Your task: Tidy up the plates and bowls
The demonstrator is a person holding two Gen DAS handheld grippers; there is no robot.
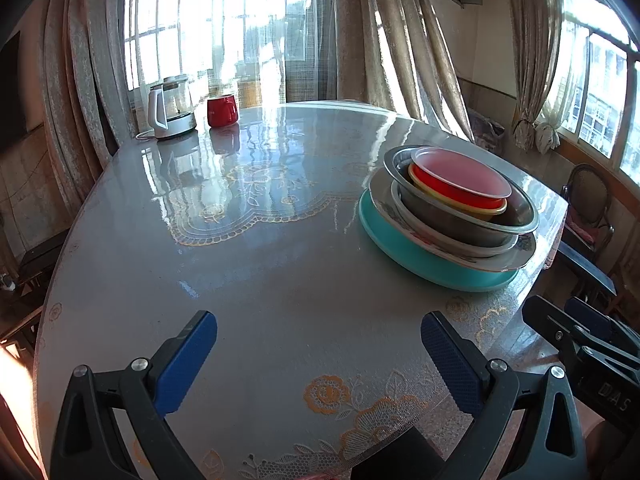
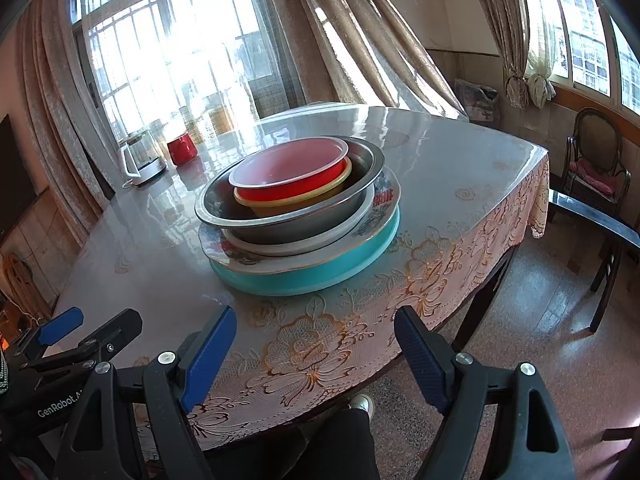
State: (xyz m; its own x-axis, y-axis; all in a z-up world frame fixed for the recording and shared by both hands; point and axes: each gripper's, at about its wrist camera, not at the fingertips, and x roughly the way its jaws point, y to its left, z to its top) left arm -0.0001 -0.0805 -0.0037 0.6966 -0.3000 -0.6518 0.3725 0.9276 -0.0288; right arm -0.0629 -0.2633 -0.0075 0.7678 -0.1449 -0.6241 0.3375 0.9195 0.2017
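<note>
plates and bowls nested in one stack [image 2: 298, 216] near the table [image 1: 248, 264] edge.
teal plate [image 2: 320, 276] lowest, red bowl [image 2: 290, 170] topmost, so it sits steady; left gripper [image 1: 318, 354] and right gripper [image 2: 316, 350] hover released, empty.

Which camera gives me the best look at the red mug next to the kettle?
The left wrist view. There the red mug is larger and clearly outlined, handle visible, standing apart from the kettle. In the right wrist view the mug is smaller, farther off and partly washed out by window glare.
</note>
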